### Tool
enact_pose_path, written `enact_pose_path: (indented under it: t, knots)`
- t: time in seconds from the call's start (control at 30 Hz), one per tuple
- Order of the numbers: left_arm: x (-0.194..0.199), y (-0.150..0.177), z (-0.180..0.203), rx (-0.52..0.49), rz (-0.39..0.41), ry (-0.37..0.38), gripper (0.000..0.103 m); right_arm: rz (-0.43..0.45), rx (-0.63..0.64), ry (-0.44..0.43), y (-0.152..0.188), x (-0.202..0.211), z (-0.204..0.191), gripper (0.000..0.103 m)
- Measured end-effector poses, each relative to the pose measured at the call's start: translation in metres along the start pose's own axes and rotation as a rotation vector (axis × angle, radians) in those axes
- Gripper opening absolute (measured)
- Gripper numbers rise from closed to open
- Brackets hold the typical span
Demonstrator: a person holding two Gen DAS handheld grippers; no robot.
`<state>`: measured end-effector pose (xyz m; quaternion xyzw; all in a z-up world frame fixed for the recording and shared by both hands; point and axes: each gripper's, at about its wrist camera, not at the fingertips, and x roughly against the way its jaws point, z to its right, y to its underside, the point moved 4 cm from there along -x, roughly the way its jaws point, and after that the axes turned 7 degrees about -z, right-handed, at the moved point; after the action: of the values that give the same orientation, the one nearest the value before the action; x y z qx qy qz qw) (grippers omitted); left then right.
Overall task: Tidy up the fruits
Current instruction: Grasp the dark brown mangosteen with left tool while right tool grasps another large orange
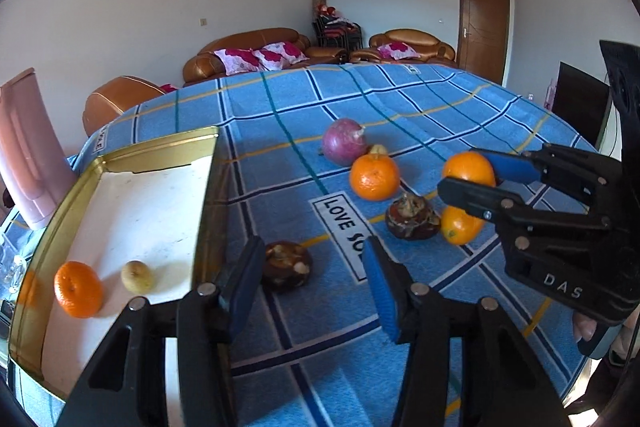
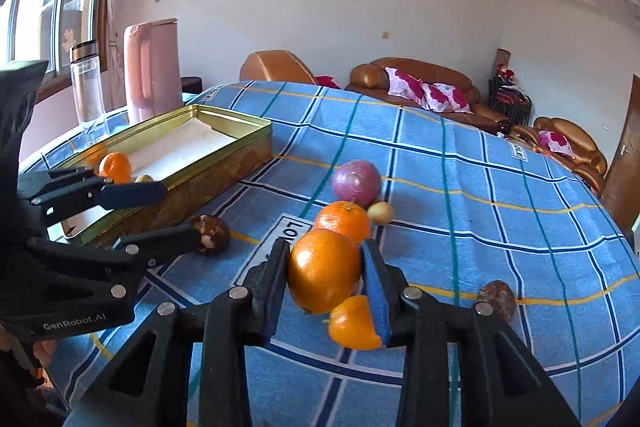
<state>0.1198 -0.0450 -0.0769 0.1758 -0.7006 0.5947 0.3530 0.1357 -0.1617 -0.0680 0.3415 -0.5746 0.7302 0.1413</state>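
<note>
My right gripper is shut on a large orange, held just above the blue checked tablecloth; the left wrist view shows the same orange between its jaws. My left gripper stands open next to the gold tin, with nothing between its pads. A dark brown fruit lies just past its left fingertip. Inside the tin lie a mandarin and a small yellow-green fruit. On the cloth are a purple round fruit, an orange, a second brown fruit and another orange.
A pink jug and a clear bottle stand behind the tin at the table's left end. A small pale fruit sits beside the purple one. Brown sofas lie beyond the far table edge. The cloth's right half is bare.
</note>
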Motion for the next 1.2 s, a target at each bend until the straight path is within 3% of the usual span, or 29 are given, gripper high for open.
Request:
enact_pose_path:
  t: [0.43, 0.8, 0.97, 1.2]
  knots:
    - [-0.046, -0.027, 0.05, -0.019, -0.089, 0.12, 0.053, 0.01, -0.129, 0.044, 0.007, 0.005, 0.057, 0.038]
    - [-0.08, -0.028, 0.063, 0.001, -0.229, 0.193, 0.048, -0.025, -0.109, 0.039, 0.006, -0.002, 0.054, 0.038]
    - [-0.077, -0.028, 0.057, 0.04, -0.214, 0.228, 0.047, -0.028, -0.1, 0.04, 0.008, -0.003, 0.052, 0.038]
    - [-0.057, -0.031, 0.046, 0.073, -0.11, 0.211, 0.047, -0.007, -0.104, 0.023, 0.008, 0.001, 0.053, 0.038]
